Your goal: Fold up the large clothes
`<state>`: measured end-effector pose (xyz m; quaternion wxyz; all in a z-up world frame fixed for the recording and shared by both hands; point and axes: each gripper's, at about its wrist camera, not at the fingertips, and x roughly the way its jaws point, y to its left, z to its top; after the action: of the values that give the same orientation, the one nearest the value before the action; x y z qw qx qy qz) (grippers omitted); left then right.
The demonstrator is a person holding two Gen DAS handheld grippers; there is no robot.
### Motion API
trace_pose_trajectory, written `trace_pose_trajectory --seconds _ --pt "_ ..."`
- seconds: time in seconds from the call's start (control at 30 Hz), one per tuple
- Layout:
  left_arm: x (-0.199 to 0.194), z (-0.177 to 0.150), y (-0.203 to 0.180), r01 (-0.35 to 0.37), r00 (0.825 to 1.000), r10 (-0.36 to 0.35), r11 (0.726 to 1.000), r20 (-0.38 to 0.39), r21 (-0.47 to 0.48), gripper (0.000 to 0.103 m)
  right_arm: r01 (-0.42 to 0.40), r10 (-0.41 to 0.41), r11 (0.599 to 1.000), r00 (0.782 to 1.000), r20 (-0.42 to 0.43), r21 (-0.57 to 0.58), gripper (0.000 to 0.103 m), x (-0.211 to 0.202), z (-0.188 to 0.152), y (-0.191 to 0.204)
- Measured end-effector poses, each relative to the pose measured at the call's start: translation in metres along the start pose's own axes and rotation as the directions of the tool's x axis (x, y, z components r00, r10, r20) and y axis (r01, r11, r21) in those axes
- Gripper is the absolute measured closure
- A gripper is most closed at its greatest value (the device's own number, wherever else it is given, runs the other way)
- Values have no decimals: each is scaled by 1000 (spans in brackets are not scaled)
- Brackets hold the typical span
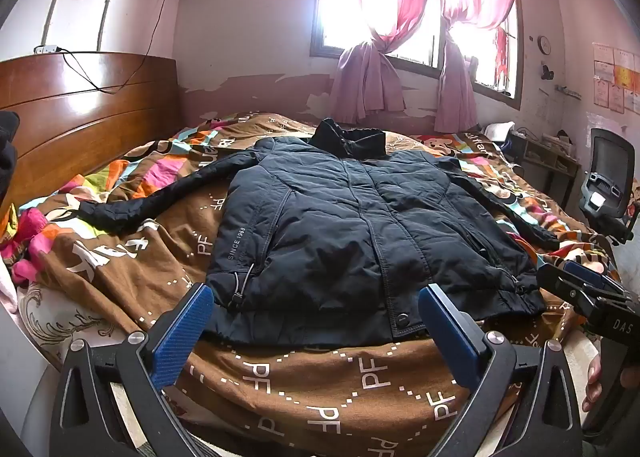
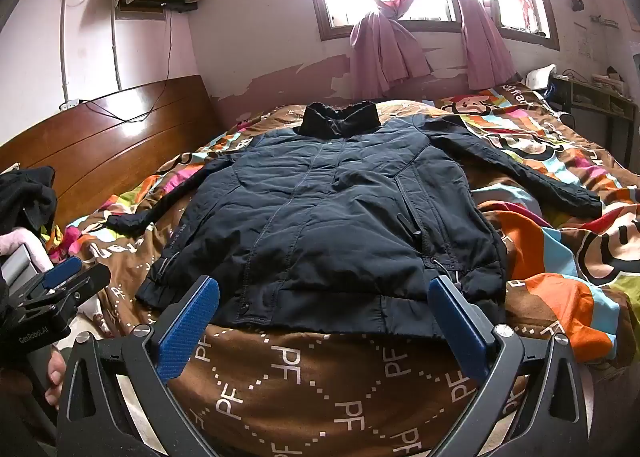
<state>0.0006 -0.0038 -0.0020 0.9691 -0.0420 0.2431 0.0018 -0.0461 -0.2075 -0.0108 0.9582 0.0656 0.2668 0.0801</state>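
Bedroom, patterned duvet (image 1: 320, 389) under pink-curtained window. Dark padded jacket (image 1: 360, 233) spread flat, front up, sleeves out, collar toward window. Left gripper (image 1: 316, 333) and right gripper (image 2: 324, 325) both released, empty, hovering short of hem. Risk: slick puffy fabric slipping from pads, or duvet pinched along with hem.

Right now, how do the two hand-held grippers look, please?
Both are alike: the left gripper and the right gripper each have a black frame with silver bolts and two flat blue textured pads. White lettering marks the black bodies, "DAS" on the right one.
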Motion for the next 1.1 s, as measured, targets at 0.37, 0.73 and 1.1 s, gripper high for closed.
trace_pose_trajectory --seconds 0.37,0.73,1.1 --pt "0 0 -1 0 1000 0 1000 0 1 0 1 -1 1000 1000 -3 0 1 0 0 0" --pt "0 0 0 0 1000 0 1000 0 1 0 1 -1 1000 1000 -4 -1 1 0 0 0" --pt "0 0 0 -2 1000 2 1000 -1 2 0 6 -6 1000 1000 -7 2 1 0 0 0"
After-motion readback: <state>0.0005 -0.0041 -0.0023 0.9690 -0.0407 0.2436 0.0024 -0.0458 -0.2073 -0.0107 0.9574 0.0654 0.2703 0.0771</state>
